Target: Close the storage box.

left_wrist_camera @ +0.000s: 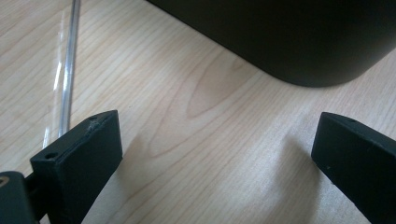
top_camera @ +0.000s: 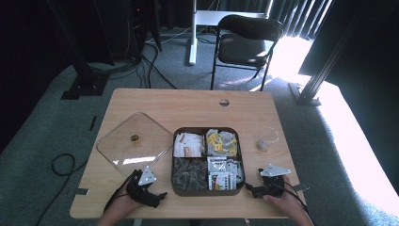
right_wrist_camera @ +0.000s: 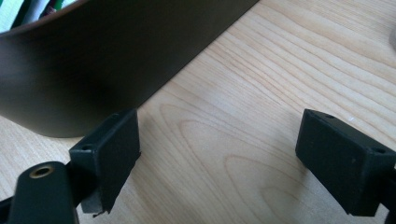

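Two grippers rest low on the table [top_camera: 188,101] in the high view, one on each side of the dark box [top_camera: 207,190] of tea bags, so you can grab it from both ends. Your left gripper [top_camera: 157,197] sits by its left corner, your right gripper [top_camera: 251,189] by its right. The clear lid [top_camera: 134,143] lies off to the left, so the box is open on top. In the left gripper view, the jaws stand wide with only bare wood between them, and the box [left_wrist_camera: 289,37] is just ahead. In the right gripper view, the jaws are wide and empty too, with the box wall [right_wrist_camera: 107,70] close by.
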`<state>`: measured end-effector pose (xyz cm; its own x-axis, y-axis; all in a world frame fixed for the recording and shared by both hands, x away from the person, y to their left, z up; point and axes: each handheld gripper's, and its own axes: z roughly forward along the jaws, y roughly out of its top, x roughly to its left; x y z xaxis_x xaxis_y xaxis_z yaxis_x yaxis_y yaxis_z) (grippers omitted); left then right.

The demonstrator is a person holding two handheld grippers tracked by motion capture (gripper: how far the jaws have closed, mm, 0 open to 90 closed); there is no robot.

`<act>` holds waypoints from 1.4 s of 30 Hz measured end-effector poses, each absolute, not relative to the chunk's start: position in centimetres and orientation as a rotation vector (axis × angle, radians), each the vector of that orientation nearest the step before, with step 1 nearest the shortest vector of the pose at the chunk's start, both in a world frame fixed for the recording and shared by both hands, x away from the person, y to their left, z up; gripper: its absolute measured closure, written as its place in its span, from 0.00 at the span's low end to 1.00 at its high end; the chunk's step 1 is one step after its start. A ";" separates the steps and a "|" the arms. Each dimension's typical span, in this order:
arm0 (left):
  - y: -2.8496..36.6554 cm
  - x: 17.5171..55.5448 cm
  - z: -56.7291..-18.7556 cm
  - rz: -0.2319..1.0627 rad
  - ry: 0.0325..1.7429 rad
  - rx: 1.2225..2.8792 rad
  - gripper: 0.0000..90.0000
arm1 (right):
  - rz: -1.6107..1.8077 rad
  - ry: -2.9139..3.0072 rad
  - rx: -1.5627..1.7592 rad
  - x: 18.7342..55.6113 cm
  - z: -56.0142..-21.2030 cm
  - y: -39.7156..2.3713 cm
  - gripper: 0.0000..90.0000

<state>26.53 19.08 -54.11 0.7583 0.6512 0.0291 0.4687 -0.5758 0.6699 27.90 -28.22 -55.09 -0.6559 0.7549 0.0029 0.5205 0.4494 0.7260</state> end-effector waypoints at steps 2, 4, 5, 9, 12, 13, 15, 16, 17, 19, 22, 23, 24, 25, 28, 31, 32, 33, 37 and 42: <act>19.4 26.7 -53.8 0.382 0.850 2.283 0.02 | 1.027 2.384 1.088 27.9 -55.1 -28.2 0.15; 19.7 26.8 -53.5 0.383 0.871 2.263 0.02 | 1.027 2.384 1.088 27.9 -55.1 -28.2 0.15; 19.8 26.9 -53.4 0.389 0.886 2.254 0.03 | 1.027 2.384 1.088 27.9 -55.1 -28.2 0.15; 20.2 27.3 -53.2 0.436 0.919 2.251 0.03 | 1.027 2.384 1.088 27.9 -55.1 -28.2 0.15; 20.5 27.6 -53.1 0.459 0.950 2.244 0.03 | 1.027 2.384 1.088 27.9 -55.1 -28.2 0.15; 20.6 27.7 -53.0 0.468 0.960 2.237 0.03 | 1.027 2.383 1.088 27.9 -55.1 -28.2 0.15; 21.0 27.9 -53.0 0.478 0.983 2.226 0.03 | 1.028 2.384 1.088 27.9 -55.1 -28.2 0.15; 21.1 28.1 -52.9 0.487 0.998 2.221 0.03 | 1.027 2.384 1.088 27.9 -55.1 -28.2 0.15; 21.3 28.2 -52.9 0.486 1.007 2.216 0.03 | 1.027 2.384 1.088 27.9 -55.1 -28.2 0.15; 21.7 28.3 -52.9 0.494 1.027 2.208 0.03 | 1.028 2.384 1.088 27.9 -55.1 -28.2 0.15; 22.0 28.6 -52.8 0.496 1.051 2.200 0.03 | 1.028 2.384 1.088 27.9 -55.1 -28.2 0.15; 22.1 28.6 -52.7 0.494 1.055 2.196 0.03 | 1.027 2.384 1.088 27.9 -55.1 -28.2 0.15; 22.2 28.7 -52.7 0.506 1.065 2.188 0.03 | 1.027 2.384 1.088 27.9 -55.1 -28.2 0.15; 22.4 28.8 -52.6 0.500 1.067 2.181 0.03 | 1.027 2.384 1.088 27.9 -55.1 -28.2 0.15; 22.7 29.1 -52.3 0.510 1.083 2.162 0.03 | 1.027 2.384 1.088 27.9 -55.1 -28.2 0.15; 23.1 29.5 -51.9 0.514 1.105 2.136 0.03 | 1.027 2.384 1.088 27.9 -55.1 -28.2 0.15; 23.2 29.7 -51.8 0.522 1.109 2.128 0.03 | 1.028 2.386 1.086 27.9 -55.1 -28.2 0.15; 23.3 29.9 -51.7 0.531 1.118 2.121 0.03 | 1.029 2.388 1.082 27.9 -55.1 -28.2 0.15; 23.9 30.8 -51.4 0.555 1.157 2.093 0.03 | 1.028 2.389 1.081 27.9 -55.1 -28.2 0.15; 24.6 32.1 -50.9 0.602 1.198 2.044 0.03 | 1.028 2.389 1.081 27.9 -55.1 -28.2 0.15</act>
